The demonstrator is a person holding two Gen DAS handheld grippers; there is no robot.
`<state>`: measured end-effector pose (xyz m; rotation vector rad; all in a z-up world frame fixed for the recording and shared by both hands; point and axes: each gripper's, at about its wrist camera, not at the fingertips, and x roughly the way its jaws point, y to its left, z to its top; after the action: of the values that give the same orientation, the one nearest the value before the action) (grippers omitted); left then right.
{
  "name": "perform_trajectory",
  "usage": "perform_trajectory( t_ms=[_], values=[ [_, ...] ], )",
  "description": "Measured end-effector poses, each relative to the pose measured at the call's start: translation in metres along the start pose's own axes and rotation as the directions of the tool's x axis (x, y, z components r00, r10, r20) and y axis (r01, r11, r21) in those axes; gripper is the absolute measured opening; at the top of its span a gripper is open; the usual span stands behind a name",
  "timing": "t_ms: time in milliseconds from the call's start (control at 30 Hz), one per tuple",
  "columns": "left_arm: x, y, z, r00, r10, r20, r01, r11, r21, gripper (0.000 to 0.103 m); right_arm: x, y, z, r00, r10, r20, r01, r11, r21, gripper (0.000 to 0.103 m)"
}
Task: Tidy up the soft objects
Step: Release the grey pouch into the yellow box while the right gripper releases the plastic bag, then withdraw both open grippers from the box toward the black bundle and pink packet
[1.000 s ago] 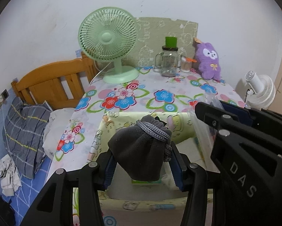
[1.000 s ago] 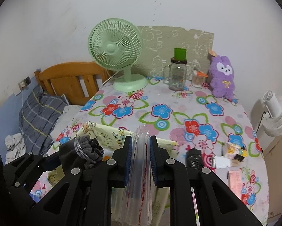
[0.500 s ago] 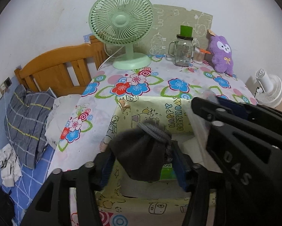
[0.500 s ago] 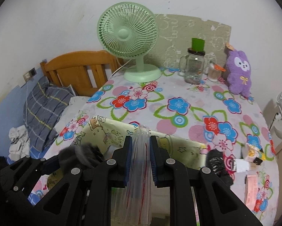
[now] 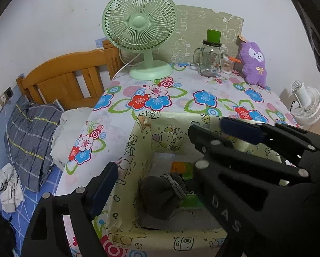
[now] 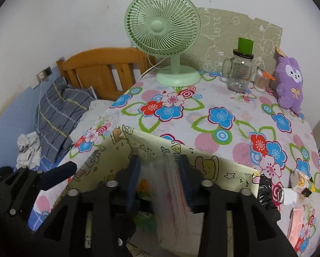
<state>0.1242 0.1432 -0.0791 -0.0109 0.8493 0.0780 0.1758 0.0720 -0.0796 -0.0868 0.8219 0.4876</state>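
Box [image 5: 138, 141] holds grey pouch [image 5: 160, 194] (loose); both grippers opening, right gripper [image 6: 160, 184] around plastic bag [image 6: 170, 192].

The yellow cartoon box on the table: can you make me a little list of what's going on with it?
box: yellow cartoon-print cardboard box, open top, on the flowered tablecloth
inside: dark grey fleece pouch with a cord lying loose
left gripper: opening, nothing between the pads
right gripper: opening, clear plastic bag between the pads, blurred

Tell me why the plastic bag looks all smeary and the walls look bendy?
Right wrist view: the clear plastic bag is motion-blurred, slipping between the opening right gripper jaws. Both views: the fisheye lens curves the edges; the green fan stays sharp.
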Motion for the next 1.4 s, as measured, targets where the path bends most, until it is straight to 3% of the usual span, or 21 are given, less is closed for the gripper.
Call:
perform_trajectory(
  t_ms=[200, 500, 833, 1400],
  values=[
    [0.001, 0.0, 0.002, 1.0, -0.003, -0.007, 0.003, 1.0, -0.014, 0.09, -0.006, -0.001, -0.003, 0.999, -0.028, 0.022, 0.028, 0.999, -0.022, 0.072],
    [-0.012, -0.014, 0.004, 1.0, -0.002, 0.021, 0.002, 1.0, -0.013, 0.093, -0.029, -0.015, -0.004, 0.998, -0.048, 0.047, 0.049, 0.999, -0.007, 0.086],
    [-0.034, -0.033, 0.006, 0.998, 0.007, 0.069, -0.006, 1.0, -0.016, 0.098, -0.065, -0.028, -0.006, 0.991, -0.078, 0.112, 0.078, 0.997, 0.008, 0.092],
    [-0.072, -0.071, 0.002, 0.992, -0.007, 0.125, 0.006, 1.0, 0.009, 0.099, -0.122, -0.054, -0.02, 0.979, -0.102, 0.176, 0.094, 0.994, 0.053, 0.093]
  ],
)
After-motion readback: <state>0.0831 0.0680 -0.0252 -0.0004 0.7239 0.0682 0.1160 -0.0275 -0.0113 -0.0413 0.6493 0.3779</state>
